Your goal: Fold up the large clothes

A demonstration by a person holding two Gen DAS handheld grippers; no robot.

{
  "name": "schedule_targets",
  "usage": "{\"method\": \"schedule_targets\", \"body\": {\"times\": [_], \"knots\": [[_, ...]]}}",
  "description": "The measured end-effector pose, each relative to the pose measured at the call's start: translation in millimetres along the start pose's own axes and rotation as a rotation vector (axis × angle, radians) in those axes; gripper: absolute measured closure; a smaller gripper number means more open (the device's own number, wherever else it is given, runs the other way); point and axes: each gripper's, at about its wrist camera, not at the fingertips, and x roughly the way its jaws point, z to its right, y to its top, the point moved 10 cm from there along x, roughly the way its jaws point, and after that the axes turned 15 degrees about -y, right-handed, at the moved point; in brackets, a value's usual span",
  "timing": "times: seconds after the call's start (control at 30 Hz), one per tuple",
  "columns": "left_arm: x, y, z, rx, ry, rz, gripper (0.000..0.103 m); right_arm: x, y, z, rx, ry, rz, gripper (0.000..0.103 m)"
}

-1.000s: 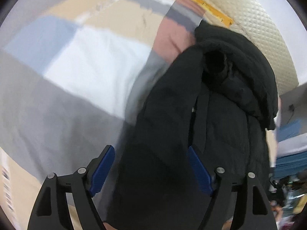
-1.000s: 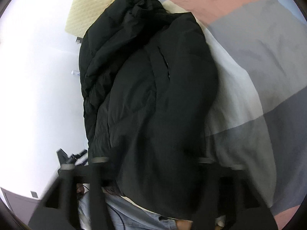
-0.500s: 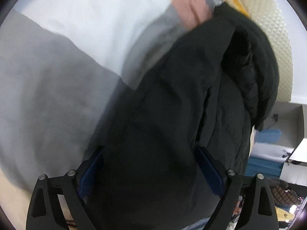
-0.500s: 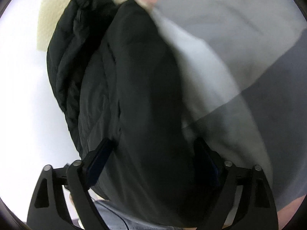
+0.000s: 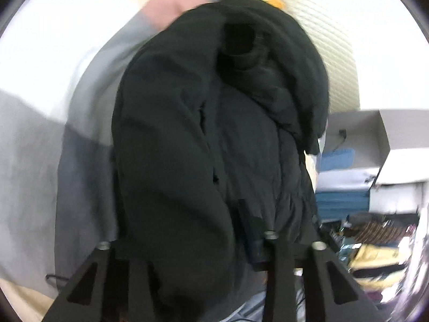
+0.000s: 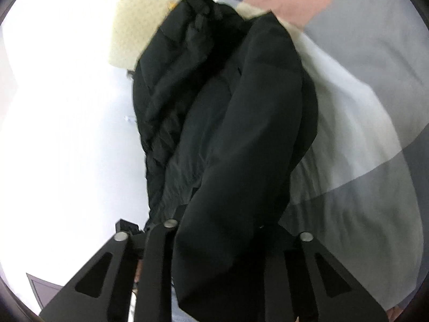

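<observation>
A large black padded jacket [image 5: 214, 139] lies lengthwise on a bed with a grey, white and pink patchwork cover [image 5: 40, 139]. It fills the middle of both wrist views, its hood end far from me; it also shows in the right wrist view [image 6: 241, 134]. My left gripper [image 5: 185, 244] is closed in on the jacket's near hem, the cloth bulging over and hiding both fingertips. My right gripper [image 6: 225, 230] is likewise closed on the near hem, with fabric draped over its fingers.
A cream quilted headboard [image 6: 134, 21] stands at the bed's far end. A white wall [image 6: 67, 134] runs left in the right wrist view. Shelves with blue folded cloth [image 5: 340, 201] and clutter lie right in the left wrist view.
Both grippers were open around the jacket's near edge; they have closed on the hem. The blue pads are now hidden under the fabric and the hem is bunched and lifted.
</observation>
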Motion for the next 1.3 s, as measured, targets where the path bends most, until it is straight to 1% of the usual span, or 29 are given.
{"method": "schedule_targets", "body": {"times": [0.03, 0.1, 0.2, 0.27, 0.4, 0.43, 0.5, 0.53, 0.6, 0.67, 0.77, 0.8, 0.87, 0.9, 0.97, 1.03, 1.2, 1.3], "knots": [[0.1, -1.0, 4.1, 0.011, 0.003, 0.005, 0.08, -1.8, 1.5, -1.0, 0.0, 0.004, 0.009, 0.088], [-3.4, 0.8, 4.8, 0.013, 0.0, 0.018, 0.088, -8.3, 3.2, -5.7, -0.01, 0.008, 0.041, 0.089], [-25.0, 1.0, -4.2, 0.0, -0.035, 0.059, 0.092, -22.3, 6.3, -14.1, -0.035, 0.022, 0.096, 0.092], [-30.4, 0.9, 1.3, 0.015, -0.044, 0.086, 0.093, -34.3, 9.3, -20.0, -0.041, 0.039, 0.138, 0.093], [-45.3, -0.9, 19.5, 0.058, -0.074, 0.137, 0.096, -64.8, 16.6, -14.2, 0.006, 0.071, 0.202, 0.096], [-48.5, -1.4, 22.5, 0.07, -0.074, 0.154, 0.096, -73.6, 15.6, -11.8, 0.003, 0.058, 0.218, 0.096], [-62.6, -4.8, 32.6, 0.136, -0.04, 0.201, 0.097, -85.7, 9.6, -18.7, -0.022, 0.045, 0.235, 0.097], [-65.4, -8.0, 37.2, 0.148, -0.037, 0.2, 0.097, -89.9, 5.9, -23.4, -0.037, 0.04, 0.235, 0.097], [-71.1, -15.9, 42.7, 0.138, -0.045, 0.19, 0.097, -99.2, -1.6, -34.5, -0.067, 0.037, 0.234, 0.098], [-79.7, -21.7, 50.3, 0.149, -0.036, 0.195, 0.097, -112.4, -5.4, -42.6, -0.084, 0.041, 0.239, 0.098], [-102.2, -35.2, 68.3, 0.175, -0.027, 0.207, 0.097, -135.3, -9.9, -47.5, -0.089, 0.048, 0.251, 0.098], [-110.6, -39.5, 72.4, 0.172, -0.016, 0.212, 0.097, -147.6, -13.6, -52.0, -0.099, 0.062, 0.263, 0.098], [-130.1, -49.6, 83.6, 0.167, -0.012, 0.228, 0.097, -156.7, -18.1, -57.7, -0.11, 0.079, 0.275, 0.098], [-129.1, -52.8, 90.5, 0.172, -0.003, 0.233, 0.097, -164.6, -23.8, -61.5, -0.117, 0.092, 0.278, 0.098], [-144.4, -65.8, 102.1, 0.196, 0.018, 0.243, 0.097, -180.8, -40.0, -68.9, -0.132, 0.112, 0.284, 0.098], [-156.8, -82.8, 113.1, 0.213, 0.02, 0.242, 0.097, -192.7, -49.1, -75.1, -0.136, 0.143, 0.295, 0.098], [-182.6, -129.6, 139.4, 0.26, 0.008, 0.238, 0.097, -239.3, -80.1, -80.0, -0.141, 0.221, 0.337, 0.098], [-198.2, -160.3, 151.6, 0.279, -0.008, 0.23, 0.097, -263.7, -97.5, -80.7, -0.155, 0.234, 0.353, 0.098]]}}
